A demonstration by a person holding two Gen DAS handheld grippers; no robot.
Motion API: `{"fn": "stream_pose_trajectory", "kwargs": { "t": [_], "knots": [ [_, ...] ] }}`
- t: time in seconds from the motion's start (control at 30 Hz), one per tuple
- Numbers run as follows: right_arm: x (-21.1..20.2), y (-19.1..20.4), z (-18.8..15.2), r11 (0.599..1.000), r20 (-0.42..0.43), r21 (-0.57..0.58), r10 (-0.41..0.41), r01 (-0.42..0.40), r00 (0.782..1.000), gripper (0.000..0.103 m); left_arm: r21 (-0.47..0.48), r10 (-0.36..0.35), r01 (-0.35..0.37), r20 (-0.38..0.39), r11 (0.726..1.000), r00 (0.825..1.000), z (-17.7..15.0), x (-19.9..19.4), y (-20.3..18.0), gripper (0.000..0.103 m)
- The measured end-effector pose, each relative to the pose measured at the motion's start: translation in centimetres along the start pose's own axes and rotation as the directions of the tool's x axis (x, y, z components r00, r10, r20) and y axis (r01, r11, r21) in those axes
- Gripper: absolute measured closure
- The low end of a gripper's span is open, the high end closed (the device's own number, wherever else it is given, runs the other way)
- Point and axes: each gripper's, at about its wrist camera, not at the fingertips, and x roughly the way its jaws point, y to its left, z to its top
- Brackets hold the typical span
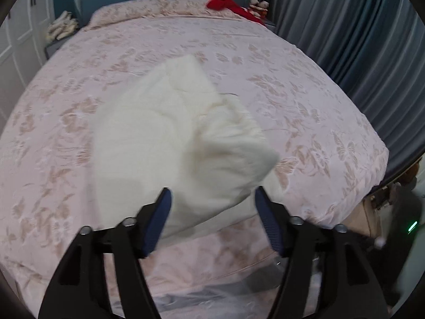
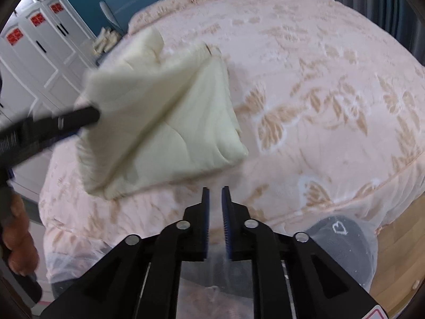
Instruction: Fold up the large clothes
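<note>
A cream-white garment (image 1: 183, 130) lies folded into a thick, padded bundle on the near half of the bed (image 1: 305, 101), which is covered with a pale pink bedspread patterned with tan leaves. The bundle is roughly square, with soft rounded corners, stitched curved seams across its top face and one long diagonal crease running corner to corner. Its edges show several stacked layers. The cloth is blurred in both views, so whether its near edge rests fully flat on the bedspread is hard to tell.

The left hand-held gripper (image 1: 211, 199) has its blue-padded jaws spread wide, one on each side of the bundle's near corner, and the pads do not appear to press on the cloth. In the right wrist view its black finger reaches the bundle's left edge. The right hand-held gripper (image 2: 215, 194) hangs just short of the bundle's near edge, its jaws parted by a narrow gap with nothing between them.
</note>
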Motion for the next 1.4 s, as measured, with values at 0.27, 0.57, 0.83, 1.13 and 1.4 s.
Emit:
{"fn": "stream_pose_trajectory", "kwargs": {
  "t": [0.27,0.57,0.83,1.13,1.4],
  "knots": [
    [-2.8,5.8,4.2,0.992,0.12,-0.125,0.045,-0.03,0.992,0.043,-0.047,0.123,-0.126,-0.064,0.991,0.99,-3.5,-0.8,5.1,0.023],
    [0.7,9.1,7.3,0.985,0.079,-0.168,0.062,-0.048,0.995,0.042,-0.081,0.139,-0.155,-0.17,0.985,0.976,-6.9,3.9,8.1,0.023],
    [2.7,8.0,8.1,0.992,0.029,-0.121,0.046,-0.042,0.999,0.092,-0.074,0.176,-0.196,-0.219,0.978,0.96,-7.3,7.1,9.7,0.05],
    [0.5,2.6,5.2,0.998,0.047,-0.041,-0.043,0.045,0.998,0.095,-0.077,0.123,-0.137,-0.169,0.988,0.978,-5.7,5.0,8.5,0.056],
    [4.1,-2.8,3.8,0.994,-0.03,0.059,-0.095,0.097,0.995,0.094,0.004,0.147,-0.149,-0.16,0.989,0.976,-4.5,5.0,4.8,0.059]
  ]
}}
